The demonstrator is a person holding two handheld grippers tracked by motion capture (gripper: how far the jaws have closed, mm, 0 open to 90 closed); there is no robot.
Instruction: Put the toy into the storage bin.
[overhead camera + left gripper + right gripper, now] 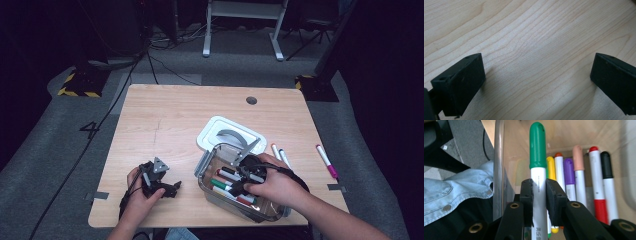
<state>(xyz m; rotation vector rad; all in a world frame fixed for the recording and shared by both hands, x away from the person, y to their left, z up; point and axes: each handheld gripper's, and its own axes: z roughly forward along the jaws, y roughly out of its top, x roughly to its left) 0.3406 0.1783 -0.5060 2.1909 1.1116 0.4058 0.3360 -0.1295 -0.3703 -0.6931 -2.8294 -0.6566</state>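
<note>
Right gripper (539, 192) clamped on a green-capped marker (538, 152), pads pressing the white barrel just below the cap; the marker's long axis runs straight out ahead of the jaws, in line with them, cap leading. In the high view the right gripper (248, 172) sits over the clear plastic box (204, 171), its load already inside the walls. Beneath and beyond the held marker, other markers (579, 175) lie side by side on the box floor, their axes parallel to the held one, their caps pointing the same way; the box wall (498, 170) rises just beside the jaws on their left in the right gripper view. Judged step: lowering the marker into the row, so the axes need only stay parallel. Left gripper (161, 184) rests well off to the side of the box on the wooden table (536, 37), jaws spread wide with nothing between them; the right hand is plainly the nearer. Three more markers (327, 161) lie on the table beyond the box, off the right gripper's far side; the white lid (231, 135) lies just behind the box.
</note>
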